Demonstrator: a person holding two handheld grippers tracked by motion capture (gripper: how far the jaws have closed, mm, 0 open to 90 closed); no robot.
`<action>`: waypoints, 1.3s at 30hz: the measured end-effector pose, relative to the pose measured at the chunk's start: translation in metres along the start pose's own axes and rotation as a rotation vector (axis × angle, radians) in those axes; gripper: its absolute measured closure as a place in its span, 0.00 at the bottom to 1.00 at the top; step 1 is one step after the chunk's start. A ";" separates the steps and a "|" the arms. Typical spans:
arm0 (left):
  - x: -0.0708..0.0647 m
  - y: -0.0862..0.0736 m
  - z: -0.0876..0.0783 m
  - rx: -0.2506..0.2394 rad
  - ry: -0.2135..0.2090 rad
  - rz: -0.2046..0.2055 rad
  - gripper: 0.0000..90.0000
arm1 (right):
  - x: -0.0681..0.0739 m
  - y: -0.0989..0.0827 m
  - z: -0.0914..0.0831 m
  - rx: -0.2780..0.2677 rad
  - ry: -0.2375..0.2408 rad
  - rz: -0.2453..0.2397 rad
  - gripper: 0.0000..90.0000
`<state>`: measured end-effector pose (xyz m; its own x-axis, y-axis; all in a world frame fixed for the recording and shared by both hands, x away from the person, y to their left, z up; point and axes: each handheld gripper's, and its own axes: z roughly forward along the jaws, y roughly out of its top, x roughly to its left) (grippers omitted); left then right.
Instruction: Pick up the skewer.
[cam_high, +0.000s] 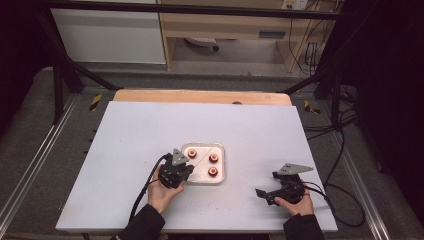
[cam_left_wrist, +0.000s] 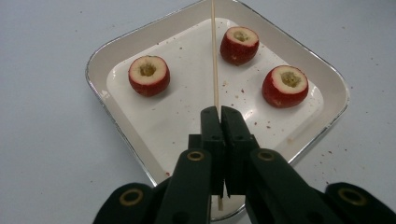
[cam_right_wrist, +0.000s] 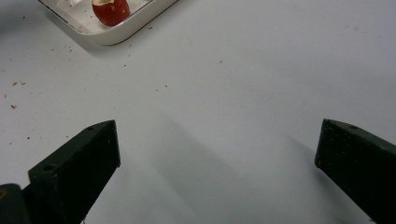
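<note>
Scene: a person at a white table (cam_high: 150, 130) holds a black two-jaw gripper in each hand; a white rounded-square enamel tray (cam_left_wrist: 100, 70) sits near the middle of the table.

Fruit: three red, cored hawthorn-like fruit halves with pale cut faces up stand apart in the tray: the left one (cam_left_wrist: 149, 74), the far one (cam_left_wrist: 239, 45) and the right one (cam_left_wrist: 285, 86).

Left gripper (cam_left_wrist: 219, 114): jaws pressed together, pinching a thin pale wooden skewer (cam_left_wrist: 215, 56) near its lower end; the gripper hangs over the tray's near edge.

Right gripper (cam_high: 265, 195): jaws spread wide with nothing between them, resting on bare table well to the right of the tray.

Skewer position: over the tray, passing between the left fruit and the far fruit; whether its far part touches the tray floor cannot be told.

Skewer direction: its long axis runs straight away from the left gripper's jaws, toward the tray's far corner, and its tip runs out of the top of the left gripper view.

Step in hand: judged as lining up the skewer before spearing the first fruit; none is threaded yet.

Next move: likely swing the tip toward one fruit's cored centre and push through, probably with the right gripper steadying the fruit so it does not roll or slide.
</note>
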<state>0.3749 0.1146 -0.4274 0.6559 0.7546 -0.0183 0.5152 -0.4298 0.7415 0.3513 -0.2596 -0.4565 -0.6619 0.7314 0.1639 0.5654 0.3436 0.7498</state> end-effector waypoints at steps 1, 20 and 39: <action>0.000 0.000 -0.001 -0.001 -0.003 0.002 0.99 | 0.001 0.000 0.000 0.001 0.001 0.001 0.01; -0.009 0.003 -0.015 0.000 -0.081 0.059 0.99 | 0.009 0.006 0.003 0.010 -0.025 -0.047 0.01; -0.029 0.006 -0.017 0.027 -0.143 0.137 0.99 | 0.031 0.018 0.007 0.037 -0.072 -0.186 0.02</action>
<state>0.3498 0.0986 -0.4107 0.7914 0.6111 -0.0151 0.4295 -0.5383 0.7251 0.3439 -0.2271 -0.4425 -0.7209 0.6927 -0.0225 0.4552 0.4977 0.7383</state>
